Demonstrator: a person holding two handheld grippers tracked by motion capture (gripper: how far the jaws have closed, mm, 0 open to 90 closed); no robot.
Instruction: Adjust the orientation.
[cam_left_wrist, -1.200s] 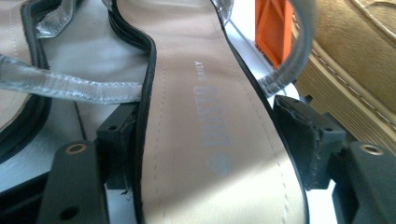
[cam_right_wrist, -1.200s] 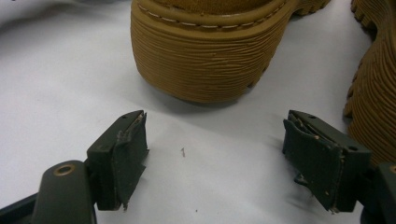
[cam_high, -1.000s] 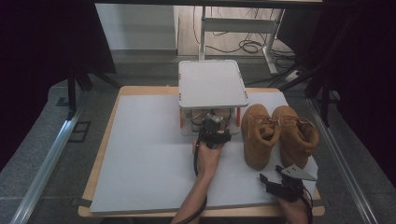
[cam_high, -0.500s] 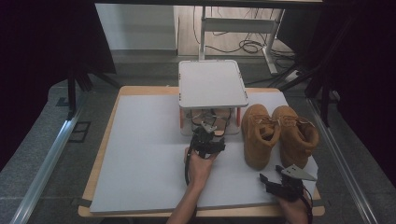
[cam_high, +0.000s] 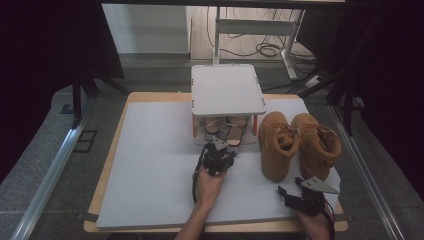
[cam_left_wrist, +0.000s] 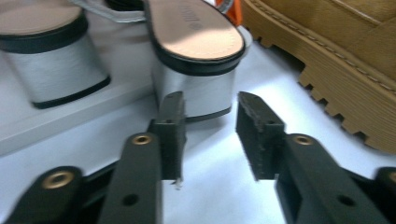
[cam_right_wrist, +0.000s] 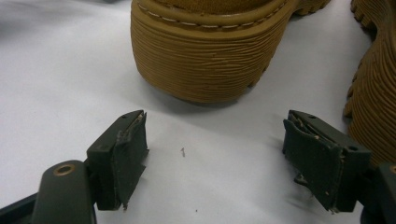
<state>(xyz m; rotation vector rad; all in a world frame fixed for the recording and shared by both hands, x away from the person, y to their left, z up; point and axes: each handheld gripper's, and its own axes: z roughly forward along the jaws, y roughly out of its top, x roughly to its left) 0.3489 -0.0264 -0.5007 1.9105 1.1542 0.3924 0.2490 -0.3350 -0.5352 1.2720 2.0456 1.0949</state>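
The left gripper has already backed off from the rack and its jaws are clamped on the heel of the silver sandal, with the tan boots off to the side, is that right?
Not quite. In the left gripper view the left gripper holds nothing: its jaws have just been closing, but the silver sandal's heel lies beyond their tips, not between them. The rest stands: it is off the rack, boots to the side.

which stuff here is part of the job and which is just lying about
In the job:
- sandals under the rack
- left gripper, jaws just closing, nothing between them

Lying about:
- boots
- right gripper, open
- cables on the floor
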